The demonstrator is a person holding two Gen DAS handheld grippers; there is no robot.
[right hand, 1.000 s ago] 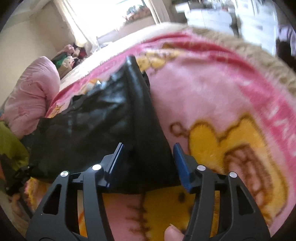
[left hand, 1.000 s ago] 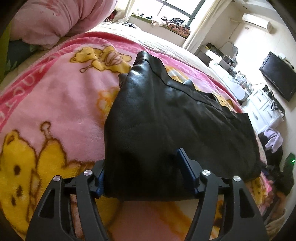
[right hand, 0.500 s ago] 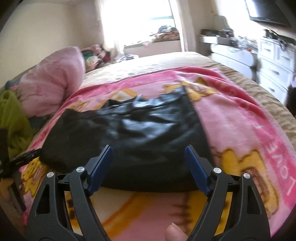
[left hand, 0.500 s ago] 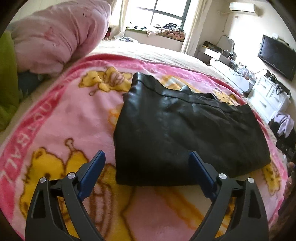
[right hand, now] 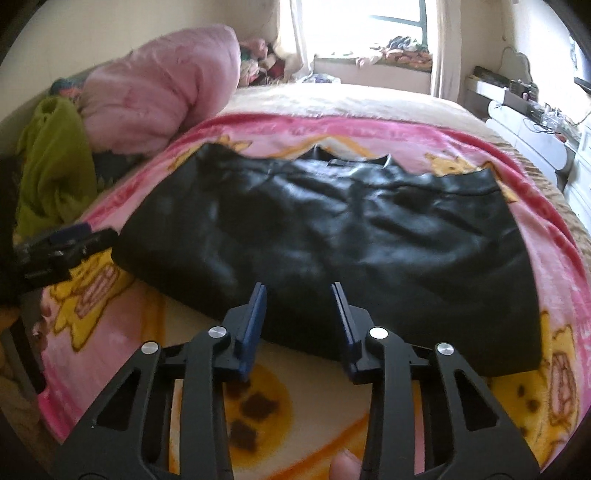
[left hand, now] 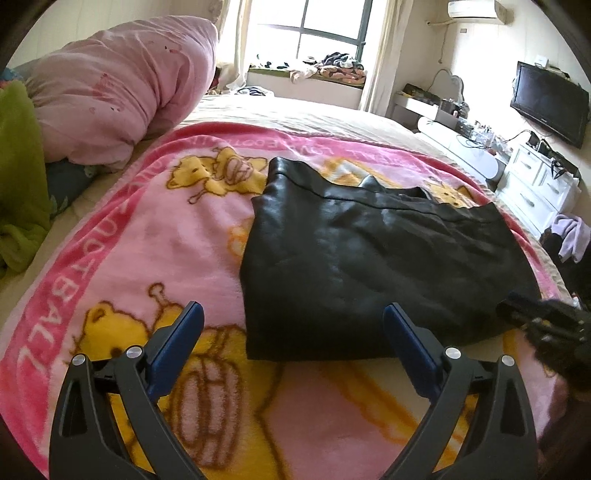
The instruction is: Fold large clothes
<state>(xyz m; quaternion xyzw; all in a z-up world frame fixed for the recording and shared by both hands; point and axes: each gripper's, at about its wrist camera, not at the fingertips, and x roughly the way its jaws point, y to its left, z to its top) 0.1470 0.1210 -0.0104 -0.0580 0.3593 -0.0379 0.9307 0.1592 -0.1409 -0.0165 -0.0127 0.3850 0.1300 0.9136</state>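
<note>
Daylight only, coming thru the window (left hand: 325, 33) at back; panes blown out to white in both views, esp. right wrist view where the glare washes the wall beside it. Room otherwise evenly lit, soft shadows. Black jacket (left hand: 369, 266) shows dull grey sheen on its creases, detail lost in darkest folds. Left wrist view fairly sharp; right claw (left hand: 535, 325) at its right edge is smeared. Right wrist view softer overall, w/ motion blur. Strong fisheye bend, dark vignette in corners.
</note>
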